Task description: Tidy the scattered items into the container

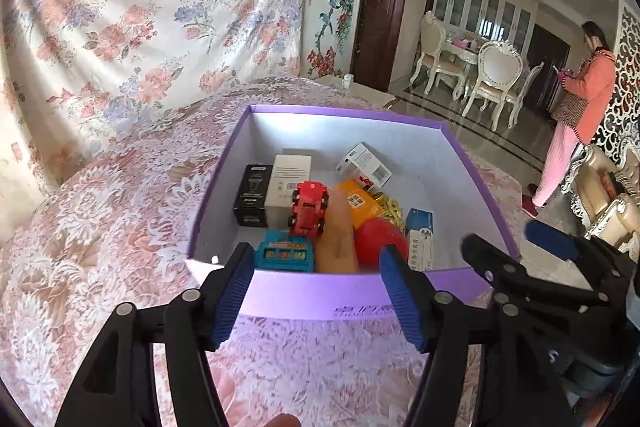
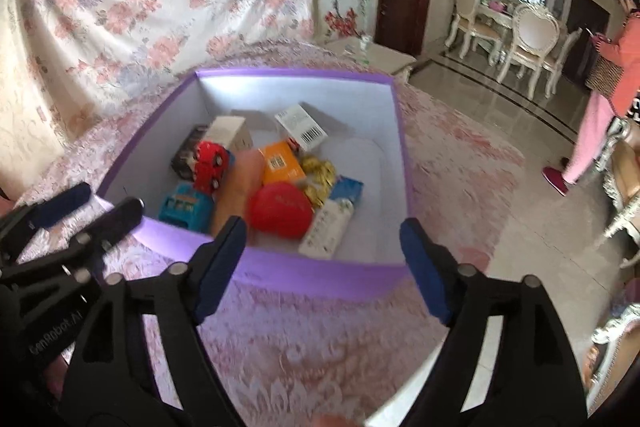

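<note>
Inside purple box (image 2: 320, 277): right view alone shows gold pile (image 2: 320, 179); both grippers spread, empty.

left tool (image 2: 52, 211) body: "genrobot" mirrored | box labels, barcodes, scroll script: unreadable

I'm looking into a home: carved white dining chairs (image 1: 498, 67) around a table, a flower-and-bird scroll painting (image 1: 334, 11) on the wall, polished floor, and a floral sheet (image 1: 140, 7) hung behind the lace-covered table (image 1: 80, 227).
</note>
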{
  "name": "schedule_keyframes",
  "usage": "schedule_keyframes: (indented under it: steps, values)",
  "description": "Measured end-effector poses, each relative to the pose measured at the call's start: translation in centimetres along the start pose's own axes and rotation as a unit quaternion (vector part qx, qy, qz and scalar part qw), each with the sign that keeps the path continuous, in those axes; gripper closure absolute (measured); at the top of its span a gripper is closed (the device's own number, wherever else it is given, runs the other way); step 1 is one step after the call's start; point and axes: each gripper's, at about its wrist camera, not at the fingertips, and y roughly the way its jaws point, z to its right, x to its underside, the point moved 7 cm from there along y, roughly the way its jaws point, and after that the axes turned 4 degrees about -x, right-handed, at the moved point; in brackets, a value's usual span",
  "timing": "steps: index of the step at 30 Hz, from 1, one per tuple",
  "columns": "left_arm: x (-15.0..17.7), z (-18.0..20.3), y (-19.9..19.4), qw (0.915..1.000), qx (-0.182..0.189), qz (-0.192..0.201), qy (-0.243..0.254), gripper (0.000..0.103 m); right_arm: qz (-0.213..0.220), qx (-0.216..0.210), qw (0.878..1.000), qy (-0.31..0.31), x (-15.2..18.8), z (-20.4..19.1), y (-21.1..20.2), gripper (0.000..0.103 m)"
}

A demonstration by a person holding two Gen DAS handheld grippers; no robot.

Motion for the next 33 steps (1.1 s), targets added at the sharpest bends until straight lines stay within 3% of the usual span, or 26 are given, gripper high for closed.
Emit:
schedule_keyframes:
  steps: [2, 10, 33]
  values:
    - [-0.1, 0.0, -0.6, 1.0, -0.001, -0.002, 0.003, 0.028, 0.001, 0.005, 1.0, 0.001, 0.0, 0.1, -0.9, 0.013]
    - [-0.7, -0.3, -3.5, 0.9999, 0.002, 0.012, 0.002, 0.025, 0.011, 0.012, 1.0, 0.009, -0.3, 0.4, -3.9, 0.013]
    - [-0.7, -0.3, -3.4, 0.9999, -0.007, 0.013, 0.008, 0.024, 0.013, 0.006, 1.0, 0.016, -0.4, 0.5, -3.8, 0.013]
